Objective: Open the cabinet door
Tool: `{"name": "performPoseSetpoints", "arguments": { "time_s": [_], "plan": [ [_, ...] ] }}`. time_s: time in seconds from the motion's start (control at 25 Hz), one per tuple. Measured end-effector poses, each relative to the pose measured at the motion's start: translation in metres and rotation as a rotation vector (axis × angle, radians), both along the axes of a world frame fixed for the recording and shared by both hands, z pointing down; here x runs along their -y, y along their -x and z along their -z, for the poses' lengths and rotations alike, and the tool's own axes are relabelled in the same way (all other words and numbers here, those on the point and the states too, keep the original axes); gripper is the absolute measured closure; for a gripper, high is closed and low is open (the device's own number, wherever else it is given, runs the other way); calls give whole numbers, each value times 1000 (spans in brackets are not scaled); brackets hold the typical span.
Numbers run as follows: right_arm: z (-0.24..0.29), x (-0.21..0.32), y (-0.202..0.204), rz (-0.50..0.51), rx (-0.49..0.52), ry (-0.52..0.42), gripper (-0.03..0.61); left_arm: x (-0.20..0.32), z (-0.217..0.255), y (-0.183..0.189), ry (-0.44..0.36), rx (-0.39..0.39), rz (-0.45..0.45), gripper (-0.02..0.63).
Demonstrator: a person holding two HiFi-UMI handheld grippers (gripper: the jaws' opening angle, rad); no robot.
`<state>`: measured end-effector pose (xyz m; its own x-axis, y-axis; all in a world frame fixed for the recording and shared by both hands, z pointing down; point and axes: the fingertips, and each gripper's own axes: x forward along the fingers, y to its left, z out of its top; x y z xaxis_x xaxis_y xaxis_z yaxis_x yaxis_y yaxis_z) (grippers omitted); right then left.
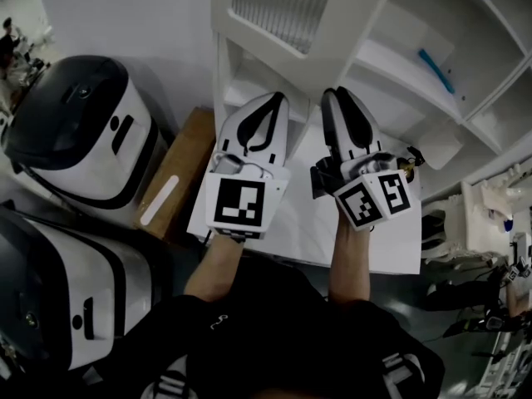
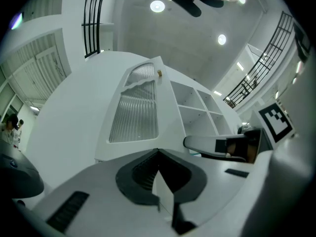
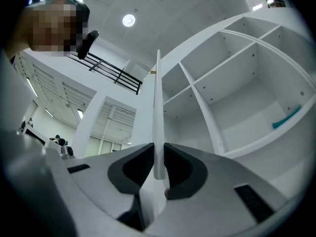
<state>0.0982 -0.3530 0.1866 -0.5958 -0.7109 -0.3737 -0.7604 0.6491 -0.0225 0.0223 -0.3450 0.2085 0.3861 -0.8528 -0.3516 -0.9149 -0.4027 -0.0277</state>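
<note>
The right gripper (image 3: pixel 158 157) pinched the thin edge of the white cabinet door (image 3: pixel 157 98), its jaws nearly together. The door stood swung out, edge-on, left of the bare shelves (image 3: pixel 237 98). The left gripper (image 2: pixel 159 154) was closed and empty, just beside the right one.

The cabinet door (image 2: pixel 131 149) is smooth matt white board around a ribbed, translucent panel (image 2: pixel 134 115); the shelves (image 3: pixel 247 83) share that finish. The left claw (image 1: pixel 278 100) and right claw (image 3: pixel 158 152) are satin white plastic with matt black pads (image 3: pixel 131 169). The box (image 1: pixel 179 169) at the left looks like plain brown cardboard
</note>
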Motion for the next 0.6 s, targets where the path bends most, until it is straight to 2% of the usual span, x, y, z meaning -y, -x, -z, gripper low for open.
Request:
{"name": "performPoseSetpoints", "arguments": {
  "time_s": [0.6],
  "plan": [
    [0,-31,28,131,26,-17,505,-20,-8,24,34,35,89,603]
  ]
}}
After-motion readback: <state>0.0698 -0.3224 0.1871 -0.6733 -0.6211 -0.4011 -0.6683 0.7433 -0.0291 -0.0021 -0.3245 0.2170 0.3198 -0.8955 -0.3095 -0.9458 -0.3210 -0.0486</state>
